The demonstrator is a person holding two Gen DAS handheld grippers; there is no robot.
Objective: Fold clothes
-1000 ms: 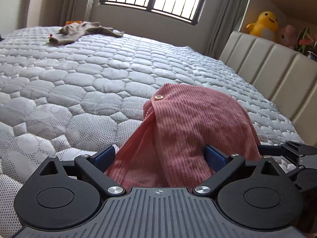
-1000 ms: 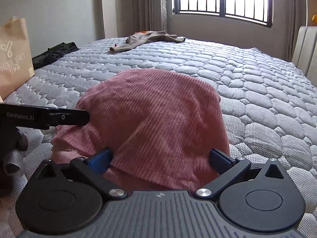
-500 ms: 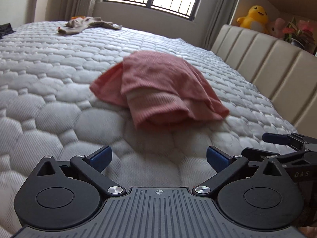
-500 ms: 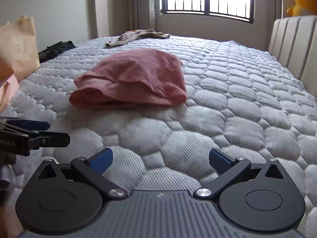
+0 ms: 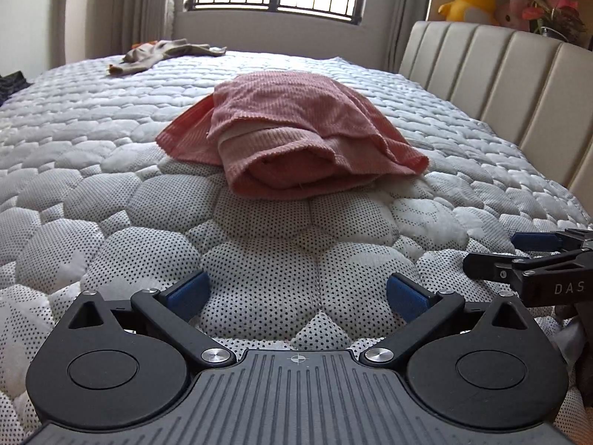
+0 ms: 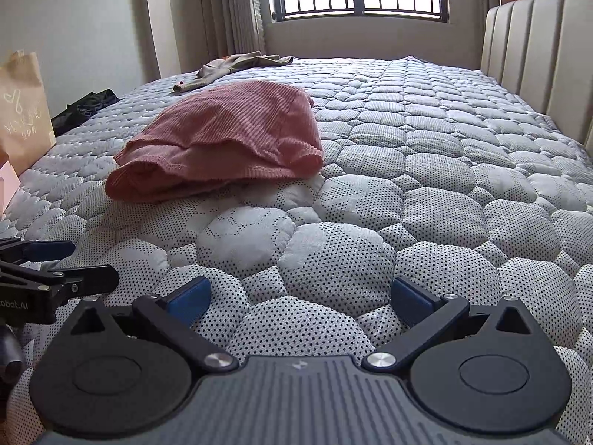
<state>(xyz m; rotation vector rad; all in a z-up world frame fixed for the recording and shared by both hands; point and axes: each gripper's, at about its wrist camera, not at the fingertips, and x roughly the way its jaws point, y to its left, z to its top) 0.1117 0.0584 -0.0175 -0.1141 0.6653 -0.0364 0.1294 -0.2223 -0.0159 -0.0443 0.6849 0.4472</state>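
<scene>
A pink ribbed garment (image 5: 292,133) lies folded in a loose pile on the quilted grey mattress (image 5: 92,193); it also shows in the right wrist view (image 6: 226,144), ahead and left. My left gripper (image 5: 296,293) is open and empty, low over the mattress, a short way back from the pile. My right gripper (image 6: 302,294) is open and empty, also back from the pile. Each gripper shows at the edge of the other's view: the right one (image 5: 519,259) and the left one (image 6: 48,263).
A beige garment (image 5: 163,53) lies at the far end of the bed below the window. A padded headboard (image 5: 500,74) runs along the right side. A paper bag (image 6: 22,104) and dark clothes (image 6: 85,109) sit off the bed's left edge.
Both grippers let go of the pink garment and pulled back from it. The garment now lies folded on the mattress, farther ahead in both views.
</scene>
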